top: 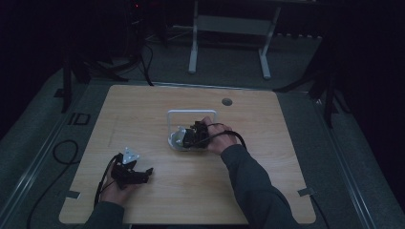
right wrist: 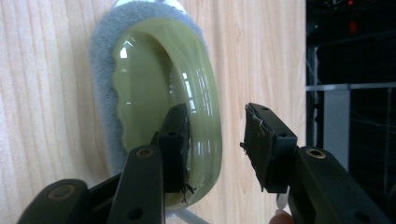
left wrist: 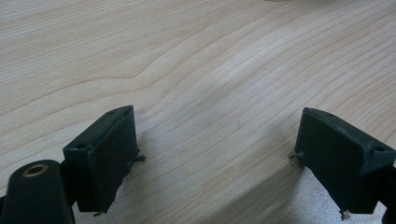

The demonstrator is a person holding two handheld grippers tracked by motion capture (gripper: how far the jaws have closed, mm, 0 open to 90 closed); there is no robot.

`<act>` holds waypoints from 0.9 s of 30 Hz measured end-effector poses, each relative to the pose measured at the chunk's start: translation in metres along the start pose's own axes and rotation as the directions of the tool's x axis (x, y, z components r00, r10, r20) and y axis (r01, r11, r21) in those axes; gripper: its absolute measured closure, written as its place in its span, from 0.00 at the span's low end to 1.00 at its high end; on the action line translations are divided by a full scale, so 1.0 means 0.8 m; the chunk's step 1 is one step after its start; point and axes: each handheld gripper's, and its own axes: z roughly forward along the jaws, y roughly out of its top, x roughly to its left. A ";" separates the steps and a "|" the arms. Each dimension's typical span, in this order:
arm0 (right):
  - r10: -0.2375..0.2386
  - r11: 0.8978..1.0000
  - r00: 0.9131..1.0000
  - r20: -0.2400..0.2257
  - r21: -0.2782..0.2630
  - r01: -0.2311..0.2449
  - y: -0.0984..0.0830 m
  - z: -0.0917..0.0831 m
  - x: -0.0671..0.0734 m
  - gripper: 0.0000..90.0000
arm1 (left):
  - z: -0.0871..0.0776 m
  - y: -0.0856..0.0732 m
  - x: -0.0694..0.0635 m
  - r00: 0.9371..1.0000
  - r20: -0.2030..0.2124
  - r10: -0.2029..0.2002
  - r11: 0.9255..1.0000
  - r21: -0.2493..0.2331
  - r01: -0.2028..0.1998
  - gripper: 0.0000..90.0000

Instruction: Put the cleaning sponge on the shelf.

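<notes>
- Right claw [right wrist: 215,144], jaws narrow, straddles the green bowl [right wrist: 154,93] rim mid-bench; closing off-centre could tip it.
- Left claw [left wrist: 215,158] gapes wide, empty, near the bench's front-left corner.

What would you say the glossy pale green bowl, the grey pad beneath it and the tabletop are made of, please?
The glossy pale green bowl looks like glazed ceramic or glass: sharp window reflections on a smooth, slightly translucent wall. The grey pad beneath it looks like felt or sponge: matt, fuzzy edge. The light wood-grain tabletop appears to be wood or wood-look laminate: flowing grain lines with a low sheen; which one cannot be told.
</notes>
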 end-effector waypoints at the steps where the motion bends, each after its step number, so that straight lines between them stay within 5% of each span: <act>1: 0.002 1.000 1.000 -0.016 0.000 -0.002 -0.001 0.001 0.001 0.64 | 0.000 0.000 0.000 1.000 0.000 -0.001 1.000 -0.001 0.001 0.15; 16: 0.051 0.998 0.995 -0.086 -0.032 -0.054 -0.004 -0.008 0.004 0.42 | 0.000 0.000 0.000 1.000 0.000 -0.001 1.000 -0.001 0.001 0.14; 23: 0.102 0.991 0.984 -0.147 -0.072 -0.114 -0.006 -0.016 0.005 0.38 | 0.000 0.000 0.000 1.000 0.000 -0.001 1.000 -0.001 0.001 0.14; 27: 0.175 0.974 0.964 -0.201 -0.107 -0.199 -0.010 -0.028 0.007 0.37 | 0.000 0.000 0.000 1.000 0.000 -0.001 1.000 0.000 0.001 0.14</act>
